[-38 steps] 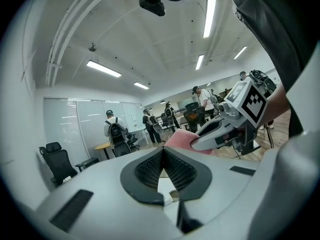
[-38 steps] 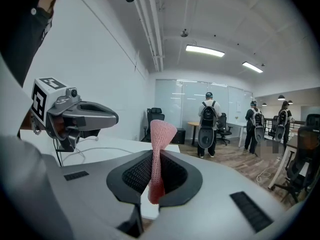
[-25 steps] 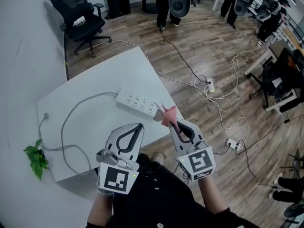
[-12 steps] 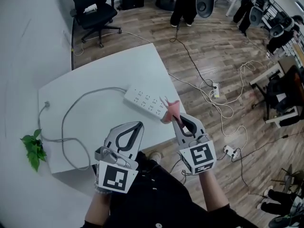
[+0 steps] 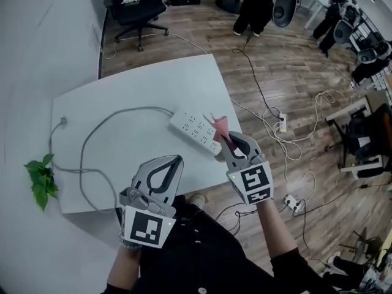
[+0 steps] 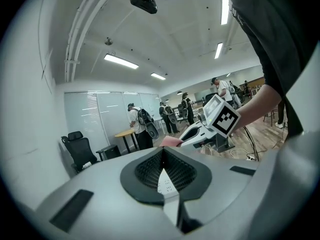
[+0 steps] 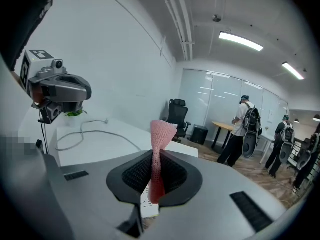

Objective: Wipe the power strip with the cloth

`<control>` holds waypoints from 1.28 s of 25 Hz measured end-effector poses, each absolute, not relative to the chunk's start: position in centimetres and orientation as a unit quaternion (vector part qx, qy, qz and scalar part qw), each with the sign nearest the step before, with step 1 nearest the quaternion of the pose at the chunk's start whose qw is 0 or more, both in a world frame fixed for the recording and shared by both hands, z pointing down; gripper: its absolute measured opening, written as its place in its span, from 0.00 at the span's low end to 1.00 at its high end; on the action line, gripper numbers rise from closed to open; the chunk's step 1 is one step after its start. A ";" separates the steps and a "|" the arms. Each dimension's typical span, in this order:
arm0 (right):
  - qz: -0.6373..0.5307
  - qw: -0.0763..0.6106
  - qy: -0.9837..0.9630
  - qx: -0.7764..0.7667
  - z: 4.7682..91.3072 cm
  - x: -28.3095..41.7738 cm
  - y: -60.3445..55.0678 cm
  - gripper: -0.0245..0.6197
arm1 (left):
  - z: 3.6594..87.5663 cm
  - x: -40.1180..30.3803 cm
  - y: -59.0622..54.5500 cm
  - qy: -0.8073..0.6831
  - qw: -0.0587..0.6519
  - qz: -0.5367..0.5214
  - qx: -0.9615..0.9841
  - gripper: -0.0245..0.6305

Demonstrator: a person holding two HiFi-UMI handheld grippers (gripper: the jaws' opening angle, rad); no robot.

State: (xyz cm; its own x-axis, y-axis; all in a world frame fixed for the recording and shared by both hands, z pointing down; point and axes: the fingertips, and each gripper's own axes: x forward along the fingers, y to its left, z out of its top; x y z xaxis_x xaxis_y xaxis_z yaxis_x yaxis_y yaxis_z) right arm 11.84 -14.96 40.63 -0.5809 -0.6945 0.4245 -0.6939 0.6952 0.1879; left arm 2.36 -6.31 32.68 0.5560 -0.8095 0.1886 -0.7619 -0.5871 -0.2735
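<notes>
While right gripper [image 5: 226, 138] clamps cloth [image 5: 219, 125] | advanced over power strip [image 5: 191, 126] (near end) | left gripper [image 5: 176, 162] clenched, empty

White power strip [image 5: 196, 132] flat on table [image 5: 153, 84]; pink cloth [image 5: 219, 124] clamped in right gripper [image 5: 228, 141].

Site was an open-plan office doubling as a lab: wood floor [image 5: 294, 60] strewn with cables [image 5: 288, 141], white table [image 5: 135, 90], office chair [image 5: 136, 6], glass partitions [image 7: 215, 104], strip lights [image 7: 241, 41], and people [image 7: 246, 129] wearing backpack rigs.
</notes>
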 end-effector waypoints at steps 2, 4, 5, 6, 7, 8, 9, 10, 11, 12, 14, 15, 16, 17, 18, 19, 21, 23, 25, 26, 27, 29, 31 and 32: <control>0.001 0.251 -0.890 0.381 41.5 11.1 -16.2 0.12 | 33.0 1.7 -6.6 0.453 0.077 -0.151 -0.875 0.06; -0.011 0.260 -0.893 0.368 42.0 10.1 -17.5 0.12 | 32.8 1.1 -6.9 0.462 0.078 -0.152 -0.870 0.06; -0.021 0.267 -0.893 0.361 42.3 9.5 -18.0 0.12 | 32.7 0.7 -7.1 0.467 0.078 -0.151 -0.868 0.06; -0.031 0.274 -0.894 0.353 42.6 9.0 -18.5 0.11 | 32.7 0.3 -7.2 0.472 0.079 -0.150 -0.865 0.06; -0.039 0.281 -0.895 0.345 42.8 8.5 -19.0 0.12 | 32.7 -0.1 -7.3 0.477 0.080 -0.148 -0.862 0.06; -0.046 0.287 -0.896 0.337 43.1 7.9 -19.6 0.12 | 32.7 -0.6 -7.4 0.482 0.081 -0.149 -0.860 0.06; -0.051 0.292 -0.896 0.330 43.4 7.3 -20.2 0.12 | 32.7 -1.2 -7.6 0.487 0.082 -0.150 -0.856 0.06; -0.053 0.296 -0.897 0.324 43.6 6.7 -20.7 0.11 | 32.6 -1.6 -7.7 0.493 0.083 -0.152 -0.853 0.06; -0.054 0.300 -0.898 0.319 43.9 6.3 -21.3 0.12 | 32.6 -2.1 -7.8 0.498 0.082 -0.153 -0.849 0.06; -0.055 0.304 -0.897 0.315 44.3 5.8 -21.9 0.12 | 32.6 -2.4 -7.9 0.504 0.080 -0.154 -0.846 0.06; -0.055 0.312 -0.897 0.308 45.2 4.9 -23.1 0.12 | 33.0 -3.3 -8.0 0.515 0.071 -0.156 -0.840 0.06; -0.055 0.316 -0.897 0.305 45.7 4.4 -23.6 0.11 | 33.2 -3.7 -8.0 0.521 0.068 -0.157 -0.837 0.06; -0.057 0.321 -0.896 0.301 46.1 3.9 -24.2 0.12 | 33.1 -4.1 -8.2 0.525 0.070 -0.156 -0.834 0.06; -0.063 0.327 -0.895 0.297 46.5 3.4 -24.7 0.12 | 32.9 -4.5 -8.4 0.528 0.074 -0.155 -0.832 0.06; -0.071 0.336 -0.893 0.292 46.8 2.9 -25.2 0.12 | 32.7 -4.8 -8.5 0.531 0.076 -0.154 -0.829 0.06; -0.079 0.345 -0.891 0.286 47.2 2.5 -25.7 0.12 | 32.8 -5.1 -8.6 0.535 0.076 -0.155 -0.827 0.06; -0.090 0.359 -0.888 0.271 48.1 1.4 -26.4 0.12 | 33.0 -5.9 -8.6 0.541 0.075 -0.161 -0.822 0.06; -0.096 0.371 -0.887 0.257 49.2 0.3 -26.9 0.12 | 33.2 -6.8 -8.5 0.547 0.074 -0.167 -0.817 0.06; -0.101 0.384 -0.885 0.244 50.4 -0.4 -27.3 0.12 | 33.5 -7.5 -8.3 0.555 0.072 -0.170 -0.811 0.06; -0.104 0.392 -0.883 0.237 51.0 -0.7 -27.4 0.12 | 33.6 -7.8 -8.3 0.559 0.070 -0.170 -0.809 0.06; -0.106 0.400 -0.881 0.230 51.5 -1.0 -27.6 0.12 | 33.7 -8.1 -8.3 0.562 0.068 -0.170 -0.807 0.06; -0.106 0.413 -0.877 0.219 52.6 -1.2 -28.0 0.11 | 33.8 -8.5 -8.3 0.567 0.064 -0.173 -0.803 0.06; -0.104 0.425 -0.874 0.211 53.7 -1.3 -28.3 0.12 | 33.8 -8.6 -8.5 0.570 0.065 -0.176 -0.800 0.06; -0.104 0.431 -0.873 0.206 54.2 -1.4 -28.4 0.12 | 33.8 -8.8 -8.5 0.572 0.065 -0.178 -0.798 0.06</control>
State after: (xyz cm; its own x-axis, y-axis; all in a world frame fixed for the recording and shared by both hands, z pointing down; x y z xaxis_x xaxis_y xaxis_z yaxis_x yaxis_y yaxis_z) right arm -1.43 -28.38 54.22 -0.5445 -0.4480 0.7090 -0.2694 0.8940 0.3580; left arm -8.79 -8.47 33.78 0.2825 -0.9362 0.2094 -0.8900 -0.3372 -0.3069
